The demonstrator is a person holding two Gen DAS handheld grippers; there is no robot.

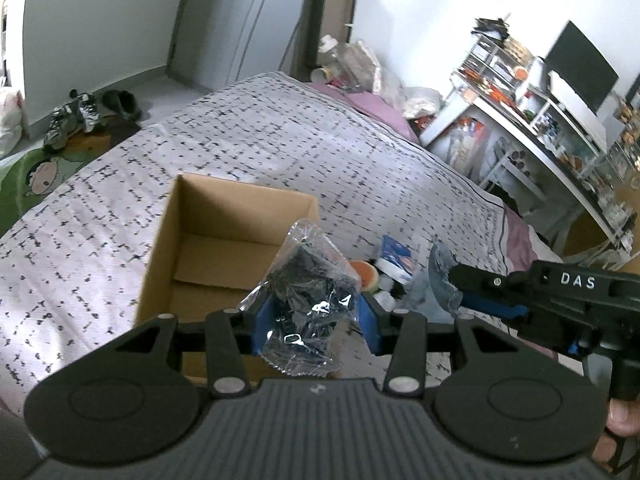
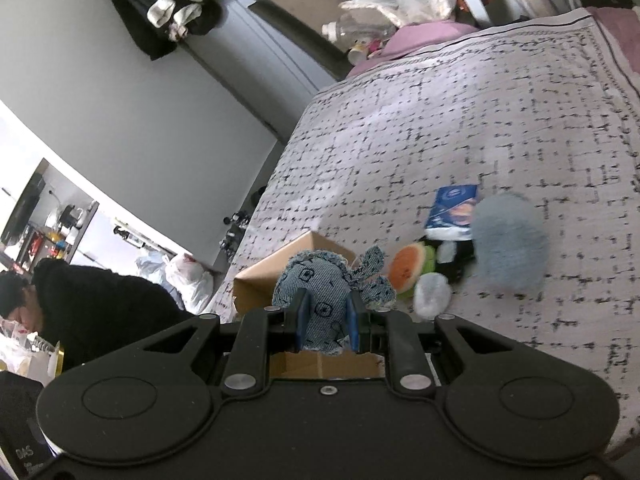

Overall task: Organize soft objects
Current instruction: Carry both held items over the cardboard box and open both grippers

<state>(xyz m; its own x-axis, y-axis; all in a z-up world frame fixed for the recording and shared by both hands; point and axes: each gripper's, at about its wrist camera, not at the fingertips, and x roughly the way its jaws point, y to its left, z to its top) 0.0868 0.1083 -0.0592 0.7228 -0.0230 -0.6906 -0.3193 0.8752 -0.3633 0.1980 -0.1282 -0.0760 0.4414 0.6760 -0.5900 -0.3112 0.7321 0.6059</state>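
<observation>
Left tongs (image 1: 316, 316) clamped on plastic packet (image 1: 308, 300), right tongs (image 2: 326, 320) on denim toy (image 2: 320, 292), above cardboard box (image 1: 176, 216) rim.

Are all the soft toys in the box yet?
Not yet. The cardboard box looks empty. The left gripper holds a plastic bag and the right gripper a denim toy. A watermelon toy and gray plush wait on the bed.

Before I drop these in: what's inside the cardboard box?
The cardboard box shows only bare cardboard flaps on its floor. Its near corner is hidden behind the left gripper and the clear plastic packet it holds.
</observation>
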